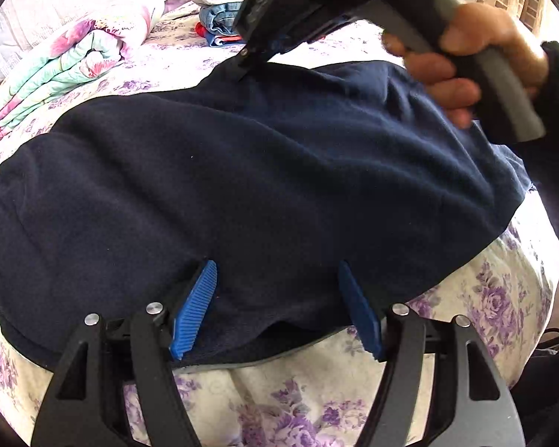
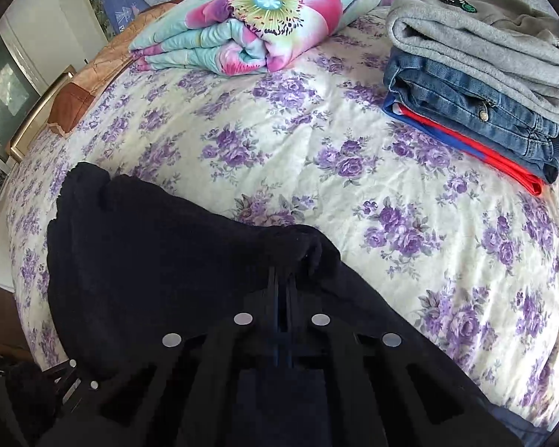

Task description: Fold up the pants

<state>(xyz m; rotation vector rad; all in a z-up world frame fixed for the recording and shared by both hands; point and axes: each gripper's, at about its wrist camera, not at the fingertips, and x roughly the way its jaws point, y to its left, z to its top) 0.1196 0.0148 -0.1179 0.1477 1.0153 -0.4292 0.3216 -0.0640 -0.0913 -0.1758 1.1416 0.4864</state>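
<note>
Pants (image 1: 261,186) on bed; left gripper (image 1: 279,309) agape; right gripper (image 2: 285,279) pinches pants; right view alone shows clothes stack (image 2: 484,85).

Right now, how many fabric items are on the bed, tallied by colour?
Navy: 1, the pants
Grey: 1, folded sweatshirt
Blue denim: 1, folded jeans
Red and blue: 1, folded garment
Floral pink and teal: 1, folded quilt
Total: 5

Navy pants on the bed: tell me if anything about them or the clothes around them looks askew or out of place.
Nothing stands out. The navy pants lie across the floral bedsheet with only soft wrinkles. The stack of folded clothes and the folded floral quilt sit tidy behind them.
</note>
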